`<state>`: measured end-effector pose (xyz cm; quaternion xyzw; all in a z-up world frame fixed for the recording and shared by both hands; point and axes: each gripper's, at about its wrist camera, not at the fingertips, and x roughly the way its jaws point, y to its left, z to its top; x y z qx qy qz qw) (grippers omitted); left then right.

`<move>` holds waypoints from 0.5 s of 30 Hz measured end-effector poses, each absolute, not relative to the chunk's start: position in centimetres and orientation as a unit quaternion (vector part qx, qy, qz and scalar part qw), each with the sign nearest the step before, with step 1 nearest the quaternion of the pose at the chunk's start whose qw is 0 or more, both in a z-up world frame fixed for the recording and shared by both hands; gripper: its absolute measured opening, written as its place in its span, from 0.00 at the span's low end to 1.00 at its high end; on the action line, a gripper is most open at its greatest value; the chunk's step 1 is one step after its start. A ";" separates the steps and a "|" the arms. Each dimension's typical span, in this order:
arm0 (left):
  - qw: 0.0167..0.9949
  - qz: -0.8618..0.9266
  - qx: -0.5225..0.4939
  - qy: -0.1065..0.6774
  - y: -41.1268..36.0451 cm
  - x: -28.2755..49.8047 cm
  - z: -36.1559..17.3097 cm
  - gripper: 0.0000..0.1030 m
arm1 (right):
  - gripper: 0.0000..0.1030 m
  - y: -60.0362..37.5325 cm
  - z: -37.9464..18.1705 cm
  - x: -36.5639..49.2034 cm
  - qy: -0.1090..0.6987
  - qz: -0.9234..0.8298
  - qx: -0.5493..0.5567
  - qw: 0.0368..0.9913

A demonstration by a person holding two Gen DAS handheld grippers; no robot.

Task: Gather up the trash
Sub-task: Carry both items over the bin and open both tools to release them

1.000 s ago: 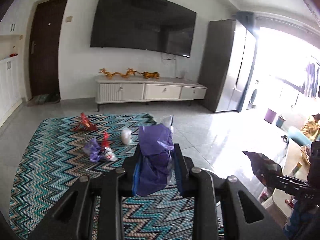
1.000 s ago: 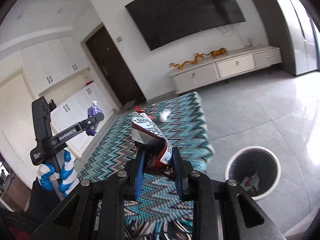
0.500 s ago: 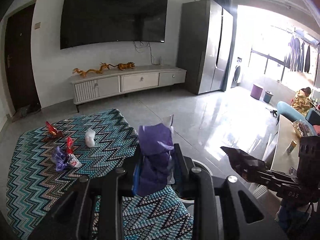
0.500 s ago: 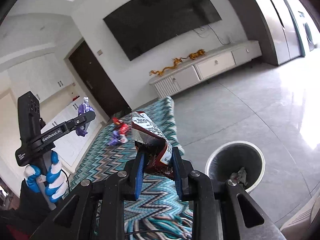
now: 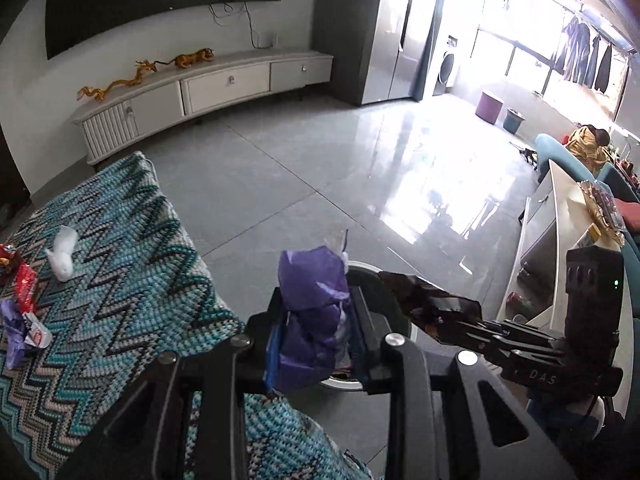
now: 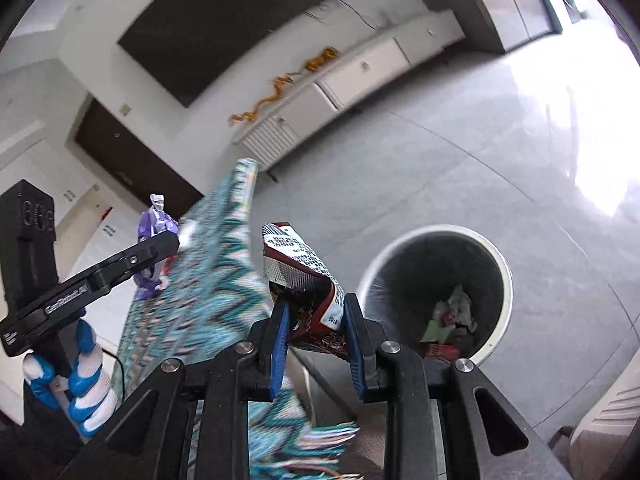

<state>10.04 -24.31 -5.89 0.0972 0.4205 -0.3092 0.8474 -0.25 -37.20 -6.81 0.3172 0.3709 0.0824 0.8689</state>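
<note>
My left gripper [image 5: 316, 336] fingers just easing, purple wrapper [image 5: 312, 316] pinched, right gripper [image 6: 316, 340] clamping brown snack packet [image 6: 308, 280], bin [image 6: 496, 264] probably just below.

Bin [image 6: 496, 256] beside rug [image 5: 132, 264] — scraps [image 6: 448, 316] inside

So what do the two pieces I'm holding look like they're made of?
Purple wrapper in the left tool: thin plastic film, probably, since it is crumpled and slightly translucent at the top. Dark red packet in the right tool: likely foil-lined plastic, going by its silvery crimped inner face and glossy print.

Teal zigzag rug [image 5: 120, 280], purple wrapper [image 5: 316, 312]
</note>
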 end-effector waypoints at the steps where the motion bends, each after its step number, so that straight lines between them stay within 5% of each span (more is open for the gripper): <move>1: 0.843 -0.313 0.098 0.427 -24.8 10.5 -6.5 0.29 | 0.24 -37.6 -7.6 0.4 0.378 0.077 0.321 0.865; 12: 0.800 -0.349 0.077 0.482 -29.3 15.9 -12.2 0.29 | 0.26 -39.9 -13.6 5.4 0.431 0.028 0.333 0.838; 15: 0.792 -0.359 0.065 0.490 -29.7 16.6 -12.7 0.43 | 0.29 -40.1 -14.5 5.9 0.441 0.015 0.331 0.834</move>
